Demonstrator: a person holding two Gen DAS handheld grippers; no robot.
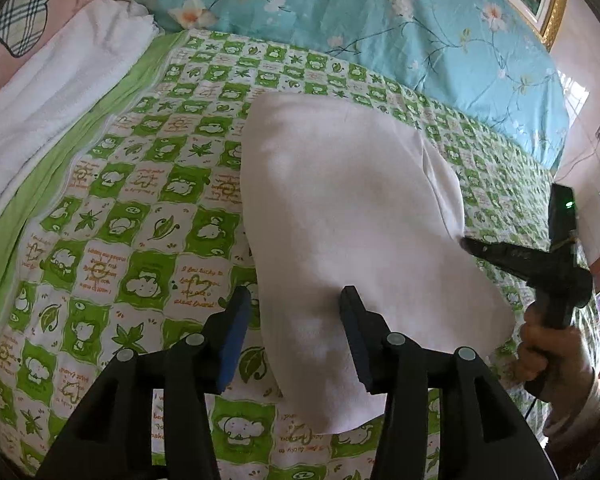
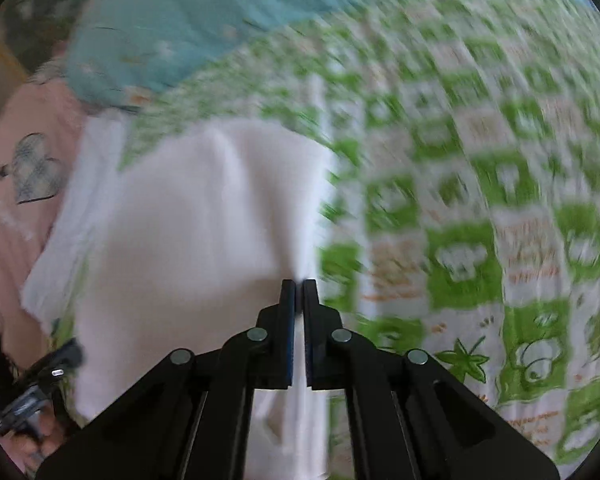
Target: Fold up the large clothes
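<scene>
A folded white garment point(image 1: 360, 216) lies on the green-and-white checked bedspread point(image 1: 132, 184). My left gripper point(image 1: 296, 300) is open, its fingers straddling the garment's near left edge, just above the bed. My right gripper point(image 1: 466, 243) is seen at the right of the left wrist view, pinching the garment's right edge. In the blurred right wrist view my right gripper point(image 2: 299, 282) is shut on a thin edge of the white garment point(image 2: 188, 220), which spreads ahead and to the left.
A folded white towel point(image 1: 56, 92) lies along the bed's left side. A turquoise floral quilt point(image 1: 380, 16) is piled at the back. A pink pillow point(image 1: 4, 12) with a plaid heart sits at the far left. A wall point(image 1: 588, 152) stands at the right.
</scene>
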